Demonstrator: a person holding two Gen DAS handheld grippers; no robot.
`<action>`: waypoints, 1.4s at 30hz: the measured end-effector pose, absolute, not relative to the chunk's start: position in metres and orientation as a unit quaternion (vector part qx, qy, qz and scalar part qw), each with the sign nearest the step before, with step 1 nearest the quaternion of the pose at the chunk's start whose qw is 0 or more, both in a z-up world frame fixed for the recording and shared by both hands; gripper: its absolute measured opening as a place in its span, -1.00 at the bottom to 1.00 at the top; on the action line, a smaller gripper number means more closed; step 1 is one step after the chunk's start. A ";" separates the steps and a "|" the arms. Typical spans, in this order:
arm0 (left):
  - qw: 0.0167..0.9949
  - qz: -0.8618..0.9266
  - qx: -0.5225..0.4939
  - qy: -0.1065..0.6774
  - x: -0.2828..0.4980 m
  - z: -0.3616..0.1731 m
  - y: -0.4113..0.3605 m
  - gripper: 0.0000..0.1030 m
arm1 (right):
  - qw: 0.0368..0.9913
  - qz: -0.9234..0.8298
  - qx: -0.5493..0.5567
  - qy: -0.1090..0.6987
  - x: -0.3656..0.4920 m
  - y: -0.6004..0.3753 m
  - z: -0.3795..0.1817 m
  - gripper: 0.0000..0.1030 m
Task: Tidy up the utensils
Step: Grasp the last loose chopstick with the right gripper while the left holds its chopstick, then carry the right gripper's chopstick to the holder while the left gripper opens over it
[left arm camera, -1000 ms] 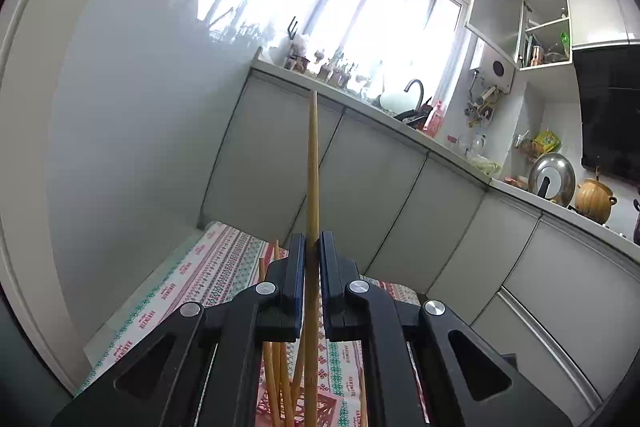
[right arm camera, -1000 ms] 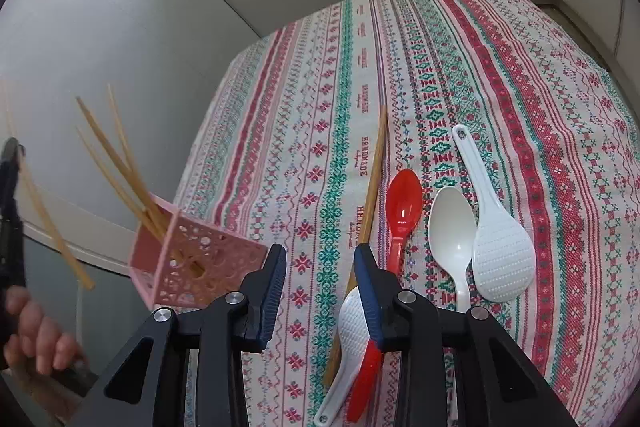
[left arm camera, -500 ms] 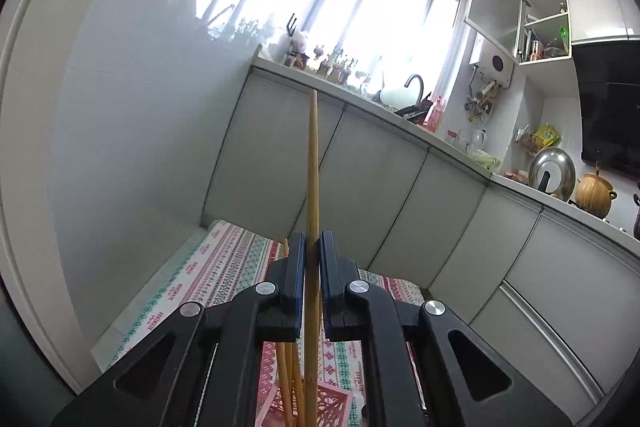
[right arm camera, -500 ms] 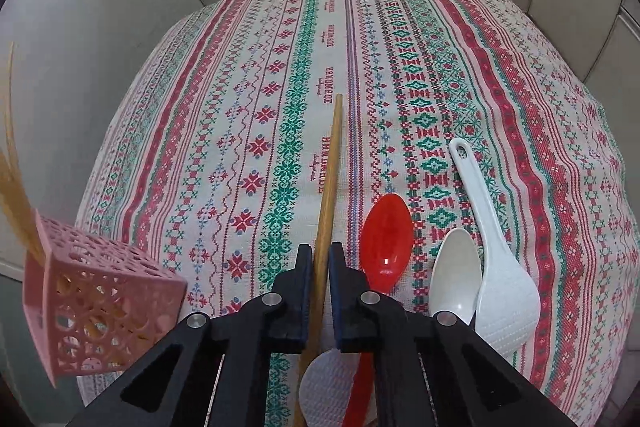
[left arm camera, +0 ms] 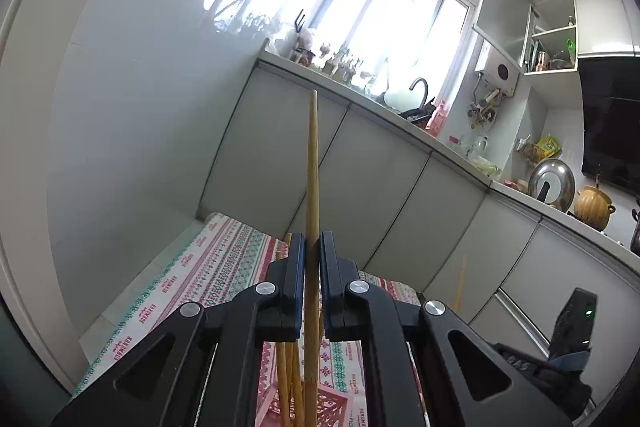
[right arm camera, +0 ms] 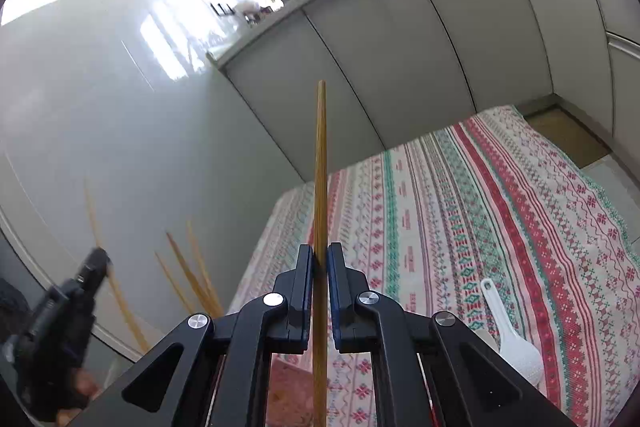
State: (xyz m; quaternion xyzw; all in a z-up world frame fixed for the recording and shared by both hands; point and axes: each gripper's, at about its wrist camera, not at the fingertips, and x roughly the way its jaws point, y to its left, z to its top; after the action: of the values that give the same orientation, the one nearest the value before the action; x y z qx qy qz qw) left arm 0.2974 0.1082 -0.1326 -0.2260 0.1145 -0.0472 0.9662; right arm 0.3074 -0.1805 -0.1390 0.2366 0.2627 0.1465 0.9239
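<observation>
My left gripper is shut on a wooden chopstick that points upward; its lower end reaches down among several chopsticks standing in the pink lattice holder below. My right gripper is shut on another wooden chopstick, held upright above the patterned tablecloth. In the right wrist view the left gripper shows at lower left with its chopstick, beside several chopsticks of the holder. A white rice paddle lies on the cloth at the right.
Grey kitchen cabinets and a counter with a sink tap run behind the table. A glossy wall stands at the left. A clay pot and a pan lid sit on the far counter.
My right gripper closed on the chopstick that lay on the cloth and lifted it upright. My left gripper kept its chopstick over the pink holder and sank slightly.
</observation>
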 end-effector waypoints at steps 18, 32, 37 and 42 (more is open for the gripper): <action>0.965 -0.018 -0.238 0.109 0.313 -0.164 0.115 -0.86 | 0.949 0.193 0.194 0.159 0.273 -0.150 -0.079 -0.86; 0.979 -0.023 -0.154 0.134 0.309 -0.181 0.085 -0.34 | 0.946 0.196 0.199 0.164 0.277 -0.153 -0.086 -0.86; 0.976 -0.022 -0.171 0.137 0.299 -0.168 0.093 -0.15 | 0.945 0.197 0.202 0.166 0.278 -0.150 -0.089 -0.86; 0.966 -0.011 -0.217 0.138 0.276 -0.137 0.113 -0.08 | 0.946 0.199 0.196 0.165 0.281 -0.139 -0.094 -0.86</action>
State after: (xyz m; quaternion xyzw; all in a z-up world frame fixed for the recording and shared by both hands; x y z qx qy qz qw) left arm 0.2760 0.1129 -0.1373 -0.2165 0.1382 -0.0111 0.9664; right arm 0.2814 -0.1393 -0.0936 0.1959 0.1649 0.1990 0.9459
